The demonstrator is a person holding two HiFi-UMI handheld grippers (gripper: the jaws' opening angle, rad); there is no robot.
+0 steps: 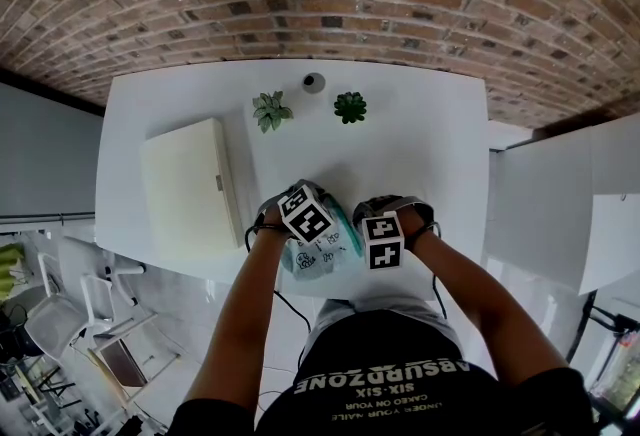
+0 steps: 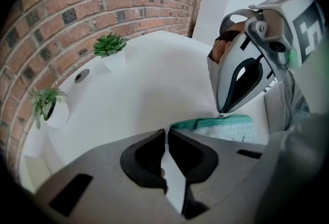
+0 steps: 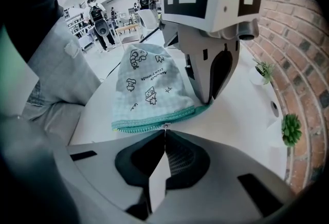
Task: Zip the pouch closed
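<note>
Pinching the zipper pull, the right tongs could slip off that tiny tab; left tongs clamp the pouch at its teal end, lower centre, near the desk edge.

The left gripper fills the near foreground. Its jaws are closed together, and their tips pinch the left end of the pouch. The pouch is pale checked fabric with a teal edge and lies flat on the white table. The right gripper stands to the right and points down, its tip touching the pouch's far edge. Along the brick wall on the left stand the far potted plant and the near potted plant. A dark round disc sits on the table between them.
</note>
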